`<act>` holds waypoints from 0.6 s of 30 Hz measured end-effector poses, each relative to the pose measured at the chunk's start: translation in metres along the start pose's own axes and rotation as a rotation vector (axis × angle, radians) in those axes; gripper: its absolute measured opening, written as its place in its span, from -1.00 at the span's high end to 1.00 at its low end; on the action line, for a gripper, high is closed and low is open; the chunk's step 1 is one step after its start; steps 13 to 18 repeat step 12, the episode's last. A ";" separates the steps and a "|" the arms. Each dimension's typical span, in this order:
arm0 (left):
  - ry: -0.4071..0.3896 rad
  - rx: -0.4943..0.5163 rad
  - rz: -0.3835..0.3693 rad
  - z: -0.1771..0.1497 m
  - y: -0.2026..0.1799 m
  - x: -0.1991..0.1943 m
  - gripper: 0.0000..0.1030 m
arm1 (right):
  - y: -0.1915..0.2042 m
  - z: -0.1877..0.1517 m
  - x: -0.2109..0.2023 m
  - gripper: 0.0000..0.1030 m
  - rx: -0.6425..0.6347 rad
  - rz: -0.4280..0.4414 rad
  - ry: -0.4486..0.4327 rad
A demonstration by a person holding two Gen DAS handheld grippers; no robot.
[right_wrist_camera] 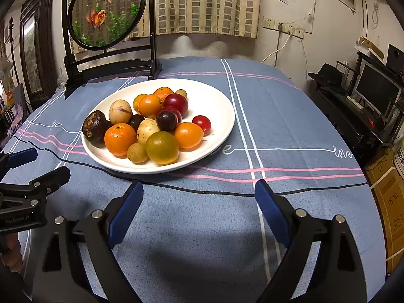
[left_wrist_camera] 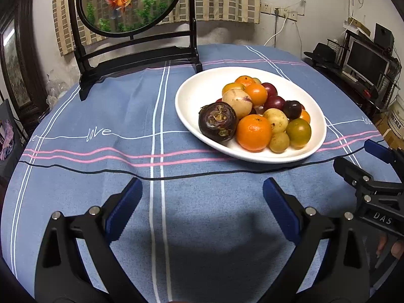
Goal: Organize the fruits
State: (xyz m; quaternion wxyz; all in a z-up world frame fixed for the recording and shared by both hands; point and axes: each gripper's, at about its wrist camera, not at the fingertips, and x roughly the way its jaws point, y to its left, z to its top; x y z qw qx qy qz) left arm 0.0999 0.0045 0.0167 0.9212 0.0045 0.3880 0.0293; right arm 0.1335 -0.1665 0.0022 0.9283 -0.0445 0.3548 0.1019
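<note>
A white plate (left_wrist_camera: 197, 96) (right_wrist_camera: 222, 101) on the blue tablecloth holds a pile of several fruits: orange tangerines (left_wrist_camera: 253, 132) (right_wrist_camera: 120, 140), dark plums (left_wrist_camera: 291, 109) (right_wrist_camera: 167, 120), pale yellow fruits (left_wrist_camera: 276, 120) (right_wrist_camera: 120, 111), a green-orange citrus (right_wrist_camera: 161, 147) and a dark purple mangosteen (left_wrist_camera: 217, 122) (right_wrist_camera: 94, 125). My left gripper (left_wrist_camera: 202, 197) stands open over bare cloth, short of the plate and to its left. My right gripper (right_wrist_camera: 198, 197) is open too, just in front of the plate, nothing between its fingers. Each gripper shows at the edge of the other's view.
A black wooden stand with a round goldfish screen (left_wrist_camera: 128, 2) (right_wrist_camera: 106, 12) rises at the back left of the table. The table's right edge drops to a dark shelf with a monitor (right_wrist_camera: 376, 88) and cardboard boxes (right_wrist_camera: 388, 197). Bare cloth (left_wrist_camera: 113, 116) lies left of the plate.
</note>
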 end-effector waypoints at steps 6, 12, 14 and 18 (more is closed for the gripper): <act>0.027 0.008 0.006 -0.001 -0.001 0.004 -0.93 | 0.003 -0.004 0.005 -0.79 -0.002 0.025 0.049; 0.048 -0.012 0.028 -0.001 0.003 0.008 -0.93 | 0.008 -0.010 0.014 -0.79 -0.027 0.018 0.104; 0.048 -0.012 0.028 -0.001 0.003 0.008 -0.93 | 0.008 -0.010 0.014 -0.79 -0.027 0.018 0.104; 0.048 -0.012 0.028 -0.001 0.003 0.008 -0.93 | 0.008 -0.010 0.014 -0.79 -0.027 0.018 0.104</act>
